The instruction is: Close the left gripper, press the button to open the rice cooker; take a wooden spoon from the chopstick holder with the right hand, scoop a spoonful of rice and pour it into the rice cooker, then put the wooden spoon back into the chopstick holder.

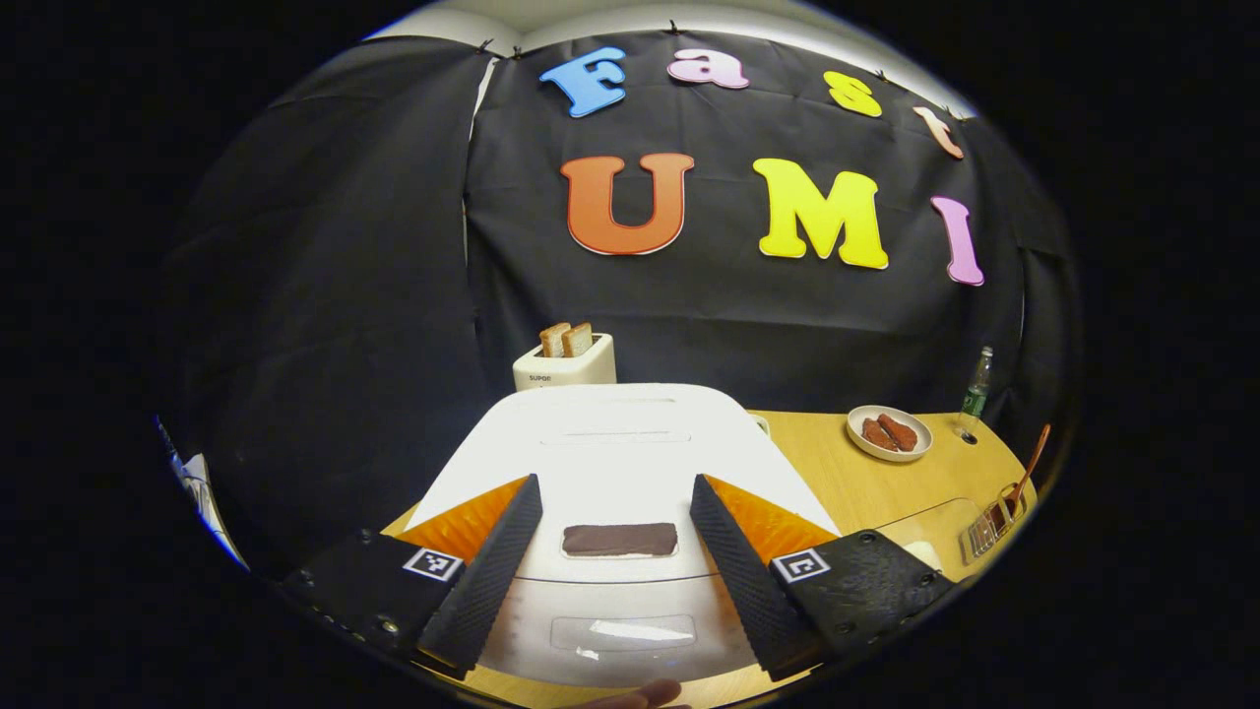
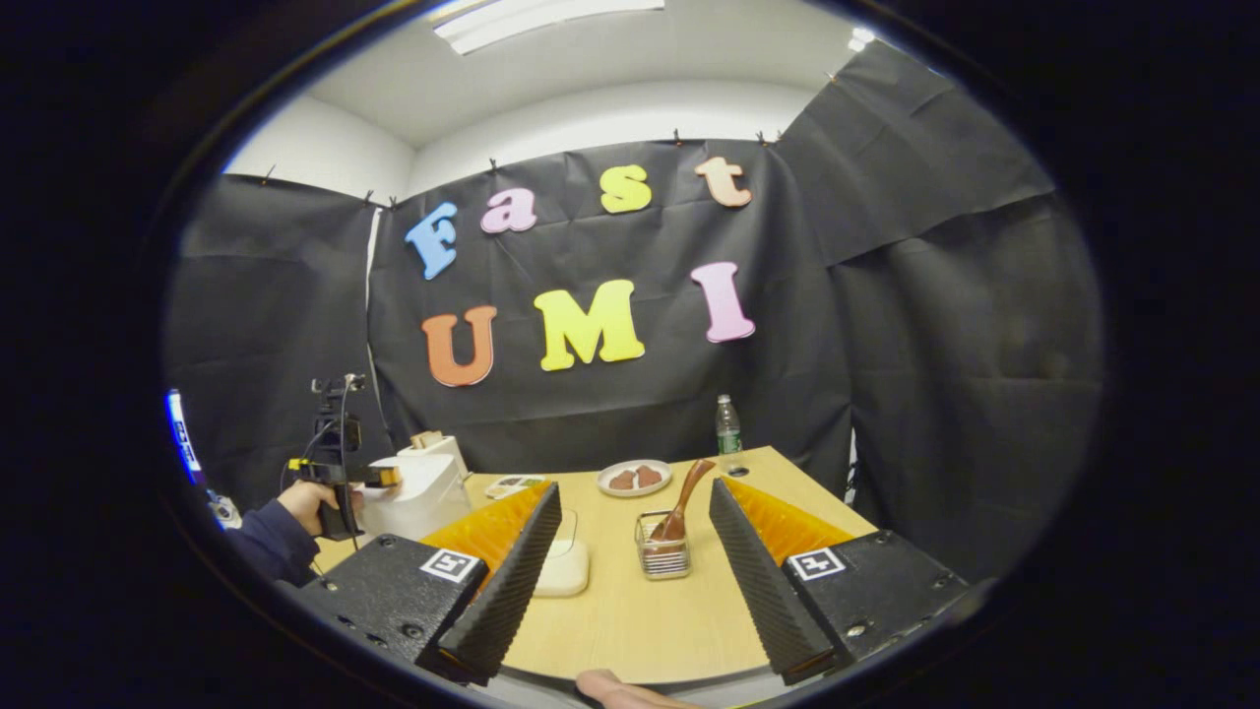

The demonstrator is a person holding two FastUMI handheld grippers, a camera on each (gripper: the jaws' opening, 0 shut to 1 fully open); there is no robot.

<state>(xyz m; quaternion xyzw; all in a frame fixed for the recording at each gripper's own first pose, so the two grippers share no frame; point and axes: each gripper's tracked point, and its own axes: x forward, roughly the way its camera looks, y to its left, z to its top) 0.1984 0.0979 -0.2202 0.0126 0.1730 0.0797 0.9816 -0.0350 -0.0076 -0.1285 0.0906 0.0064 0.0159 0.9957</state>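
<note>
The white rice cooker (image 1: 610,443) stands right in front of my left gripper (image 1: 615,481), lid down. Its dark button bar (image 1: 620,539) lies between the two spread fingers, and the gripper is open and holds nothing. In the right gripper view the cooker (image 2: 413,497) sits at the table's left with a hand holding the left gripper (image 2: 345,478) against it. The wire chopstick holder (image 2: 661,553) stands mid-table with the wooden spoon (image 2: 682,504) leaning in it. My right gripper (image 2: 635,487) hangs open, empty, short of the holder. A clear box of rice (image 2: 563,568) lies left of the holder.
A white toaster (image 1: 566,364) with toast stands behind the cooker. A plate of brown food (image 2: 635,478) and a green bottle (image 2: 726,425) sit at the far side of the wooden table (image 2: 630,620). A small tray (image 2: 512,484) lies by the cooker.
</note>
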